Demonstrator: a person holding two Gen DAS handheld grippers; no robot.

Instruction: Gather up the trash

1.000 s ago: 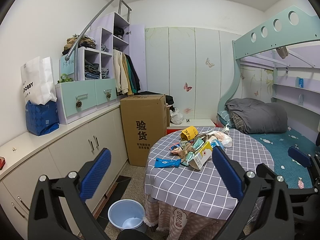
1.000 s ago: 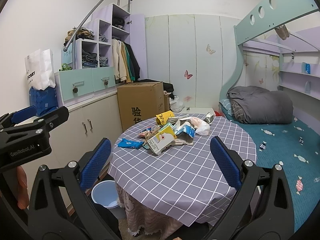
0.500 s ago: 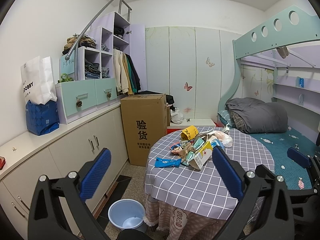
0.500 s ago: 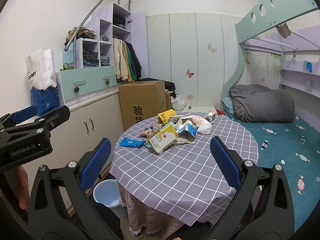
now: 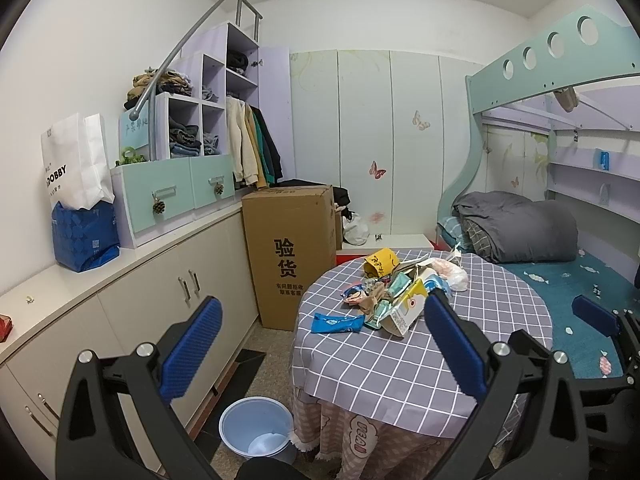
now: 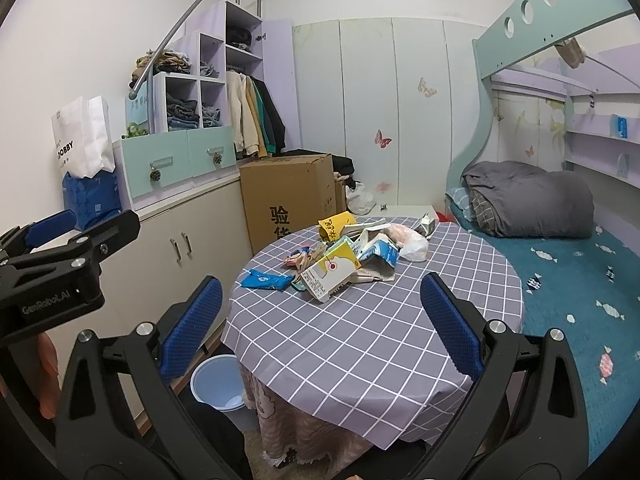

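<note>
Both grippers, left (image 5: 320, 344) and right (image 6: 316, 332), hold fingers wide and empty, short of the mixed trash pile (image 6: 340, 256) on the round grey-checked surface (image 6: 360, 344); a careless grab could scatter wrappers past the pale-blue plastic bin (image 5: 256, 430) below.

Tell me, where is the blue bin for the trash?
The blue bin sits on the floor at the bottom of both views, left of the round table and beside the white cabinets.
</note>
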